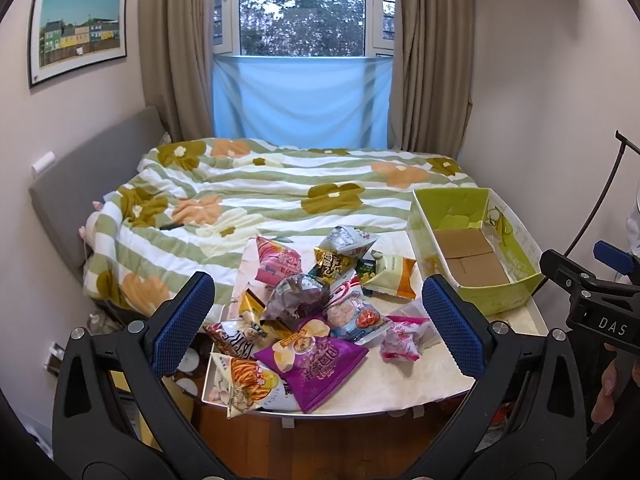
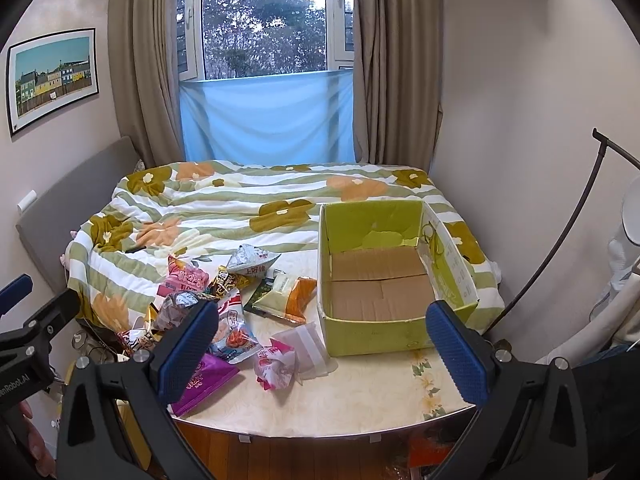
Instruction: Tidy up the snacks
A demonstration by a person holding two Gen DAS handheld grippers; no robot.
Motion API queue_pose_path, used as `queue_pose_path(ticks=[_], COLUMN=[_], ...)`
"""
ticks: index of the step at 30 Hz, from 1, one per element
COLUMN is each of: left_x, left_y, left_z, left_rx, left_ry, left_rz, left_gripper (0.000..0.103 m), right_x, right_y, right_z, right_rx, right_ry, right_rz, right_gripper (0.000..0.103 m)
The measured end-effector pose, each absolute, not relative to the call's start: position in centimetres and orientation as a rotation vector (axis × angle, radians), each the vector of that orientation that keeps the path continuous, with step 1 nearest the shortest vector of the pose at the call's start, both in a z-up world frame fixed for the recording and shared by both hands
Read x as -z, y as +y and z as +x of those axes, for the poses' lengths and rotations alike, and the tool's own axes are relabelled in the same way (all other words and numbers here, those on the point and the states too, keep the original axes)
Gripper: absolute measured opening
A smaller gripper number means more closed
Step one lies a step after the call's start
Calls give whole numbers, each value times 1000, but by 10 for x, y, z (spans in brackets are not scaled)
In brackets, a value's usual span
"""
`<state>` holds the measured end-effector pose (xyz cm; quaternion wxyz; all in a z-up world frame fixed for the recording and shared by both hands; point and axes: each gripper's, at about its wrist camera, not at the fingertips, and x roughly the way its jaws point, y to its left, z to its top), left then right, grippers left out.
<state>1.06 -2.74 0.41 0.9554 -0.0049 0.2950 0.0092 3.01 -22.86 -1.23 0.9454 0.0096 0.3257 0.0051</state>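
Several snack packets lie in a loose heap on the left half of a cream table; the same heap shows in the right wrist view. A purple bag lies nearest the front edge. A pink packet sits apart, close to an empty green cardboard box on the table's right side. The box has a bare brown floor. My left gripper hangs open above the front of the heap, holding nothing. My right gripper is open too, raised in front of the box.
Behind the table is a bed with a green striped flower quilt. A curtained window and walls close the room. A black curved stand rises at the right. Wooden floor shows below the table's front edge.
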Motion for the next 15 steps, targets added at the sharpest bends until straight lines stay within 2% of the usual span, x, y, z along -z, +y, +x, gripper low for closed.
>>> queue_pose_path(ticks=[15], left_x=[-4], left_y=[-33], left_z=[13], left_rx=[-13], left_ry=[609], left_rz=[5], left_gripper=[102], right_x=[14], right_y=[-232], right_z=[30], right_rx=[-12], right_ry=[660], right_rz=[40], right_gripper=[103])
